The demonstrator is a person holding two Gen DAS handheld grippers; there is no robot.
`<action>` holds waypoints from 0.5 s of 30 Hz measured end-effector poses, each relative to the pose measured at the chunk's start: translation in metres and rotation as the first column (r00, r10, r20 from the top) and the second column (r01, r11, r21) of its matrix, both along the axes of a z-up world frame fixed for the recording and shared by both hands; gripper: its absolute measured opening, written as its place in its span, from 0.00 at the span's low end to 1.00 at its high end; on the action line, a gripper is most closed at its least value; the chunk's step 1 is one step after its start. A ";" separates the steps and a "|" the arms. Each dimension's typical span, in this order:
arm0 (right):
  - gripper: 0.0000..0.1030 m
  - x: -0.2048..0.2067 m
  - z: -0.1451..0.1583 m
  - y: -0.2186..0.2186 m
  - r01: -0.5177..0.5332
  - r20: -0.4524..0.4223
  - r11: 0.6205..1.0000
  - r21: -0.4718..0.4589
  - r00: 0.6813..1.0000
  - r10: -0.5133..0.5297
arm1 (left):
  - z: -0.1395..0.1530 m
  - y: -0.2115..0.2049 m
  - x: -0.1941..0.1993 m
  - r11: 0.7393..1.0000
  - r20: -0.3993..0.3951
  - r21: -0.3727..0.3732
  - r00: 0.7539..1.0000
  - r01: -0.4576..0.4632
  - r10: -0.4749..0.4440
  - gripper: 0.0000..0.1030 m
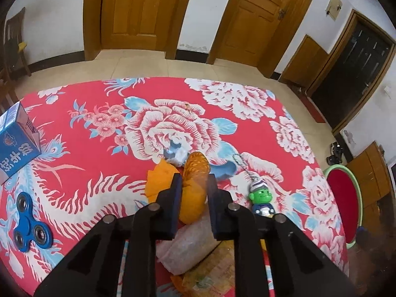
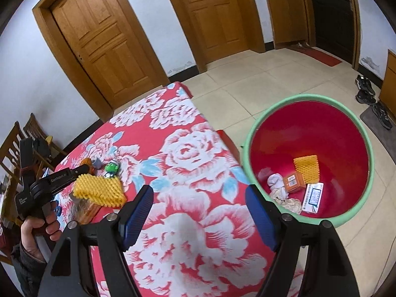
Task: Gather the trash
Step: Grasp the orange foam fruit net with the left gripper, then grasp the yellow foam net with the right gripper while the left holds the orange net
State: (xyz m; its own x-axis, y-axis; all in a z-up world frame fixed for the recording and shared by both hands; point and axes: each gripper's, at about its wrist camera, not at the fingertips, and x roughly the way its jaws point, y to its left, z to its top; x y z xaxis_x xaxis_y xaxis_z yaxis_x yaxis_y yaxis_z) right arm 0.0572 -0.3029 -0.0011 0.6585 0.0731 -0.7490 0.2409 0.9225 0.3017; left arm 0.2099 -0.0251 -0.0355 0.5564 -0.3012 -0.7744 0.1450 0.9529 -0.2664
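My left gripper (image 1: 194,177) is shut on an orange netted wrapper (image 1: 195,170) lying on the red flowered tablecloth (image 1: 99,104). A crumpled blue-white wrapper (image 1: 174,154) and a second orange scrap (image 1: 158,180) touch it. Clear bubble plastic (image 1: 185,247) and yellow foam (image 1: 212,272) lie under the fingers. In the right wrist view the left gripper (image 2: 86,168) sits far left behind a yellow foam net (image 2: 101,189). My right gripper (image 2: 199,189) is open and holds nothing, above the table's right edge beside the red basin (image 2: 247,148), which holds several trash pieces.
A green figure keychain (image 1: 259,198) lies right of the left gripper. A blue fidget spinner (image 1: 31,225) and a blue carton (image 1: 14,141) sit at the far left. The basin (image 1: 344,198) stands on the floor past the table's right edge. A person's hand (image 2: 37,225) holds the left gripper.
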 end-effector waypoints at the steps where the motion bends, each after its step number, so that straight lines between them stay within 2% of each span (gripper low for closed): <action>1: 0.76 0.001 0.001 0.004 -0.006 0.001 1.000 -0.004 1.000 0.006 | 0.002 0.001 -0.001 1.000 0.004 -0.012 1.000 0.001 -0.001 0.18; 5: 0.76 0.008 0.006 0.020 -0.035 0.008 0.999 -0.021 0.999 0.036 | 0.013 0.011 -0.011 0.998 0.023 -0.063 1.000 -0.007 0.009 0.17; 15: 0.76 0.019 0.005 0.072 -0.118 -0.007 0.992 -0.053 0.993 0.118 | 0.025 0.032 -0.036 0.995 0.057 -0.096 0.998 -0.031 0.037 0.17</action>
State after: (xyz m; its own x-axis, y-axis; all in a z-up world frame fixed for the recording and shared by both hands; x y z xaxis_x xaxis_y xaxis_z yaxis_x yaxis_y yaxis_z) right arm 0.0764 -0.2311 0.0040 0.6451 0.1099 -0.7562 0.1303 0.9593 0.2506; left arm 0.1739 0.0066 -0.0100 0.6114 -0.3517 -0.7088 0.1311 0.9285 -0.3475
